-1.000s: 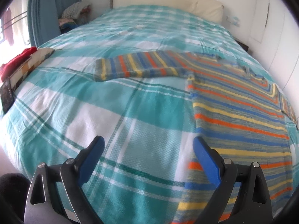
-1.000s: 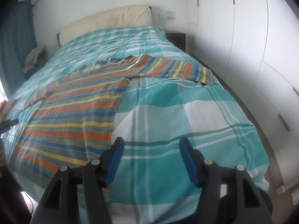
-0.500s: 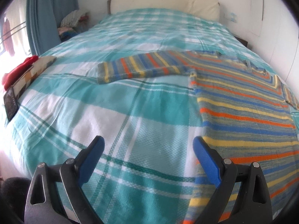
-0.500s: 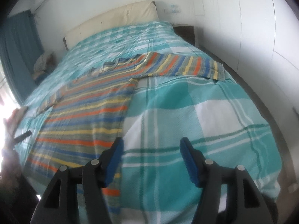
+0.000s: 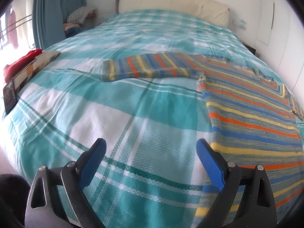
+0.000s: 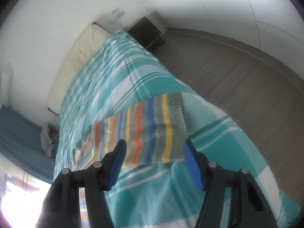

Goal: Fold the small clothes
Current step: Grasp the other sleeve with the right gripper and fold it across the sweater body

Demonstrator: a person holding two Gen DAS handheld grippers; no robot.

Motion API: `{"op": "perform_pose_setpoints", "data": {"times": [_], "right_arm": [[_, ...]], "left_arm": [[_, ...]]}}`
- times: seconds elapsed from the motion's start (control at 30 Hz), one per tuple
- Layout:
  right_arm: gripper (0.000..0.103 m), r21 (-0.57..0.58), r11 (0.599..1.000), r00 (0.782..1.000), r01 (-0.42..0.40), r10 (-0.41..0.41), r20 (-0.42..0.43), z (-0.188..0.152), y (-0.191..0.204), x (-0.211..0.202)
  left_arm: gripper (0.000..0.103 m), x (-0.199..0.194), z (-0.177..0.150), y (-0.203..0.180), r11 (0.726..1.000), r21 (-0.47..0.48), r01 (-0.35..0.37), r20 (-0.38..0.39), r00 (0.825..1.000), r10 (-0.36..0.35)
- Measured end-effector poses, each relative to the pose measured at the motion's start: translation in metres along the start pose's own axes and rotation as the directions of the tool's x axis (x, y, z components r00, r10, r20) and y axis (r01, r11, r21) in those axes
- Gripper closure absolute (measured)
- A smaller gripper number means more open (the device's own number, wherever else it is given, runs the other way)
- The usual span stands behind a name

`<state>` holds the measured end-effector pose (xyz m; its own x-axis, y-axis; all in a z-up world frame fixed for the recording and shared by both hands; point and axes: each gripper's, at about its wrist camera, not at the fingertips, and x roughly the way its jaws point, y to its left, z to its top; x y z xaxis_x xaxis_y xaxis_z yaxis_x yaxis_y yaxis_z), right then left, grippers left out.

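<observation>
A striped sweater (image 5: 247, 102) in blue, orange, yellow and grey lies flat on the bed. One sleeve (image 5: 144, 68) stretches out to the left. My left gripper (image 5: 151, 148) is open and empty above the bedspread, just left of the sweater's lower edge. In the right wrist view the other sleeve (image 6: 152, 133) lies across the bed near its side edge. My right gripper (image 6: 154, 148) is open and empty, hovering close over that sleeve's cuff end, with the view tilted.
The bed has a teal and white plaid cover (image 5: 114, 114) and a cream headboard (image 5: 171, 1). A red cloth (image 5: 20, 62), a patterned cushion and a dark phone (image 5: 9, 96) lie at the left edge. Floor (image 6: 237, 76) and a dark nightstand (image 6: 146, 32) are beside the bed.
My right gripper has swung quickly toward the right sleeve and tilted, so the sleeve now fills the space ahead of its fingers. My left gripper has drifted slightly left and stayed open.
</observation>
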<state>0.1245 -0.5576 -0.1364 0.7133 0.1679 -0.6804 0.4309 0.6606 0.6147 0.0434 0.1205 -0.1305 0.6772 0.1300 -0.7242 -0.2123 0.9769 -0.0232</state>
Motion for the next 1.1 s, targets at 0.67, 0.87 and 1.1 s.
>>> {"op": "perform_pose_setpoints", "data": {"times": [0.67,0.87,1.1], "right_arm": [[0.101,-0.222,0.96,0.986,0.169,-0.164,0.042,0.019,0.037,0.005],[0.101,-0.414,0.909,0.996,0.038,-0.003,0.084,0.019,0.163,-0.035],[0.1,-0.582,0.786,0.977,-0.21,0.195,-0.088,-0.037,0.328,0.011]], "left_arm": [[0.007,0.006,-0.003,-0.005,1.0,0.008,-0.021,-0.016,1.0,0.021],[0.007,0.006,0.0,0.0,1.0,-0.022,0.003,-0.021,1.0,-0.003],[0.007,-0.001,0.002,0.003,1.0,-0.018,-0.01,0.01,1.0,0.01]]}}
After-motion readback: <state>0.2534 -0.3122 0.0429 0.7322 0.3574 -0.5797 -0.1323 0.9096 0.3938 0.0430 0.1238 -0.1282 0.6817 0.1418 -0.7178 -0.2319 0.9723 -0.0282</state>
